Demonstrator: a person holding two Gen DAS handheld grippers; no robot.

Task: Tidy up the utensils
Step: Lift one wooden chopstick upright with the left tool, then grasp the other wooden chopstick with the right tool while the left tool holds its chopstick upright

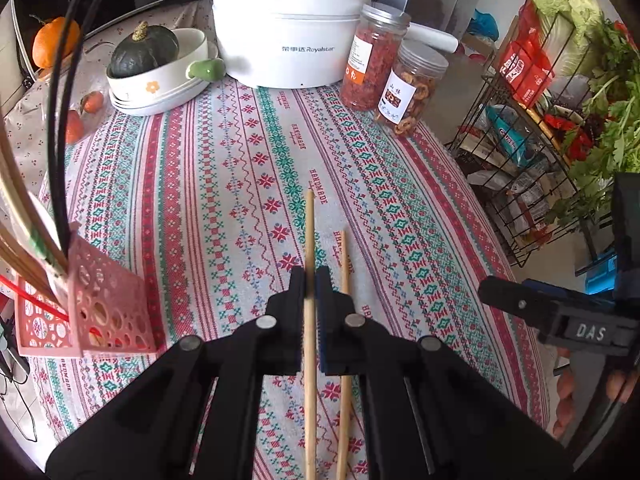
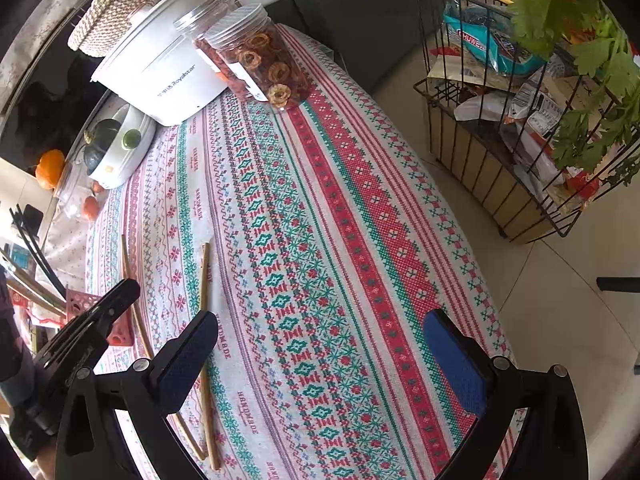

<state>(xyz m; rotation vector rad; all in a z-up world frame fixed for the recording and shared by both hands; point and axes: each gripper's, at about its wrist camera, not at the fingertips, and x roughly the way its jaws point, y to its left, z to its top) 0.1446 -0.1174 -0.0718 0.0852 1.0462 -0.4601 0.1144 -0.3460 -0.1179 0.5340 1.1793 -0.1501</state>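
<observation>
My left gripper (image 1: 310, 280) is shut on a long wooden chopstick (image 1: 309, 232), which runs straight out ahead between the pads and hangs above the tablecloth. A second wooden chopstick (image 1: 344, 320) lies on the cloth just to its right. The pink perforated utensil holder (image 1: 108, 308) stands to the left, with several wooden and black chopsticks (image 1: 60, 128) upright in it. My right gripper (image 2: 320, 364) hovers open over the cloth with nothing between its blue pads. In its view the lying chopstick (image 2: 205, 312) is by its left finger, and the left gripper (image 2: 120, 292) and the holder (image 2: 80, 304) are further left.
At the back of the patterned table (image 1: 240, 160) stand a white cooker pot (image 1: 288, 32), two clear jars (image 1: 400, 76) and a bowl holding a green squash (image 1: 144, 52). A wire rack of packets and greens (image 1: 560, 140) stands off the table's right edge.
</observation>
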